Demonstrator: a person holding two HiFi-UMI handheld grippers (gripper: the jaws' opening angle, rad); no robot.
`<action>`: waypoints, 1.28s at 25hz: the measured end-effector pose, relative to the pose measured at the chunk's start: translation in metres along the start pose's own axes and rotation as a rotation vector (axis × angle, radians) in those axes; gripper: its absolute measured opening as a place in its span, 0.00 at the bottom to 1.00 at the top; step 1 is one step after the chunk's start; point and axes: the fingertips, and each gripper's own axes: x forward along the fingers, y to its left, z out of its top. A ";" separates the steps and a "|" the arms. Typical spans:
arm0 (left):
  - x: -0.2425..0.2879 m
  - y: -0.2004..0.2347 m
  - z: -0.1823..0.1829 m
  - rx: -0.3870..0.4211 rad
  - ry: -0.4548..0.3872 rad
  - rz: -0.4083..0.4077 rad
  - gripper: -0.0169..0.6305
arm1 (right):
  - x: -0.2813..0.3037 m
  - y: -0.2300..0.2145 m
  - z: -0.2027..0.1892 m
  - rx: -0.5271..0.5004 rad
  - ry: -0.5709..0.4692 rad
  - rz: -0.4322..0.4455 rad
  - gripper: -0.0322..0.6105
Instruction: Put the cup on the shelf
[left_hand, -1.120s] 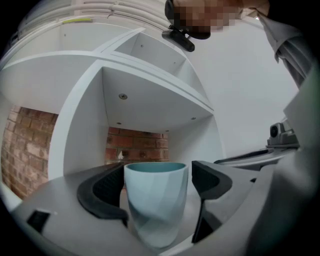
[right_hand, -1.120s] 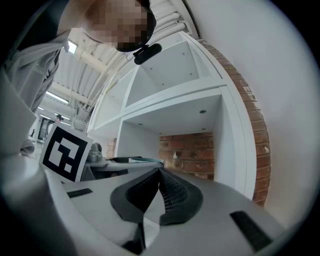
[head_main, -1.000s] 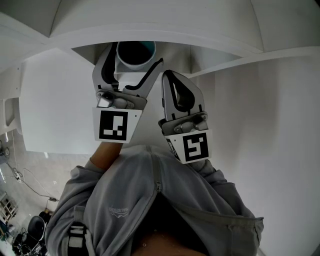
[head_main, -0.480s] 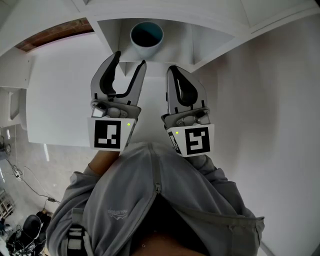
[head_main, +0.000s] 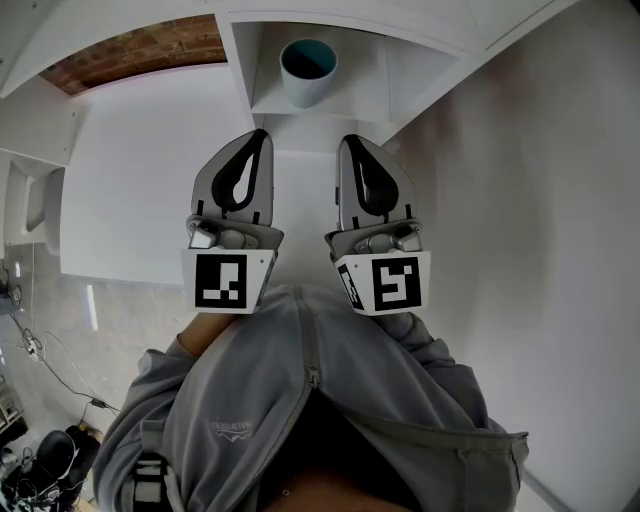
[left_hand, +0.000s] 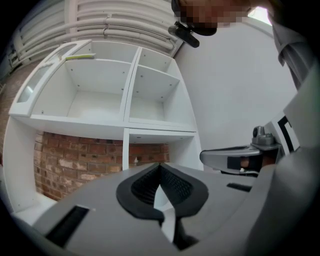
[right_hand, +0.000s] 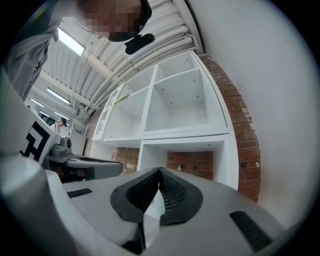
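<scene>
The white cup with a teal inside (head_main: 308, 70) stands upright in an open compartment of the white shelf unit (head_main: 420, 60), near the front edge of that compartment's board and closer to its left wall than its right. Only the head view shows it; neither gripper view has the cup in sight.

The left gripper (head_main: 258, 135) sits in front of the shelf, well apart from the cup. Its jaws have just been closing and now meet, nothing between them. The right gripper (head_main: 350, 142) is just beside it, jaws also together and empty; each gripper view confirms the ribbed black pads (left_hand: 172, 185) touching at the tips.

The gripper views show the unit's upper compartments and the red brick wall (left_hand: 75, 160) through the lower ones. Each also catches the other gripper at its side. The person's grey zip jacket (head_main: 300, 400) fills the bottom of the head view
</scene>
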 end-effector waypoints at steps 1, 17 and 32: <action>-0.004 -0.001 0.000 0.002 0.005 0.001 0.04 | -0.003 0.002 0.001 0.000 0.000 -0.002 0.09; -0.038 -0.012 -0.004 0.032 0.055 -0.040 0.04 | -0.035 0.021 0.001 -0.033 0.036 -0.018 0.09; -0.049 -0.025 -0.003 0.034 0.053 -0.061 0.04 | -0.047 0.027 0.002 -0.033 0.038 -0.022 0.09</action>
